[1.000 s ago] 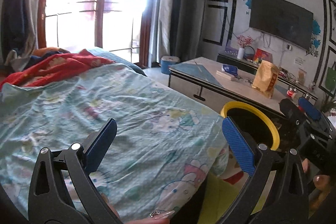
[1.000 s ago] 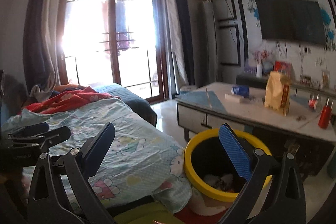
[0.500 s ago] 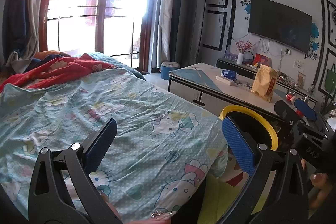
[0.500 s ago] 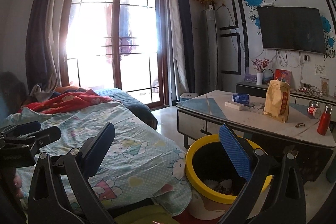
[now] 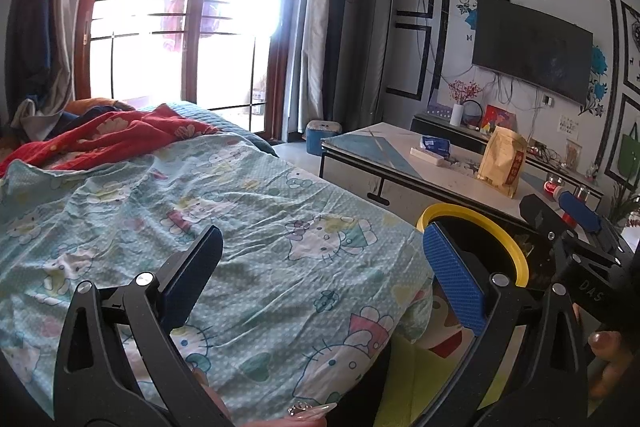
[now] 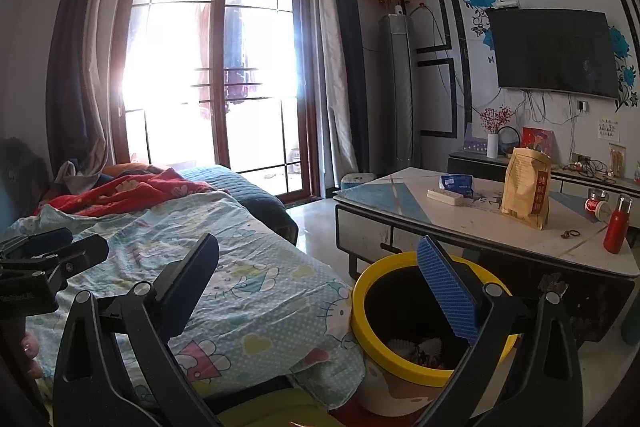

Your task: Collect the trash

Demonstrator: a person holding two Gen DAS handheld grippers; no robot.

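Note:
A yellow-rimmed trash bin (image 6: 384, 339) stands on the floor between the bed and the coffee table, with crumpled white paper (image 6: 416, 347) in its bottom. The same trash bin (image 5: 516, 259) shows in the left wrist view at the right. My right gripper (image 6: 320, 287) hangs open above the bed corner and the bin, holding nothing. Over the teal cartoon-print bedsheet (image 5: 240, 219) my left gripper (image 5: 324, 279) is open and empty too. Each gripper appears at the edge of the other's view: the right gripper (image 5: 568, 223) and the left gripper (image 6: 52, 251).
A low coffee table (image 6: 400, 203) carries a tan paper bag (image 6: 524, 187), a blue packet (image 6: 456, 183), a white power strip (image 6: 444, 197), a red can (image 6: 594, 207) and a red flask (image 6: 616, 231). A red blanket (image 5: 104, 139) lies at the bed's far end. Glass doors and a wall TV stand behind.
Both grippers have lifted and tilted up a little, showing more of the room. Their jaws stayed open and empty.

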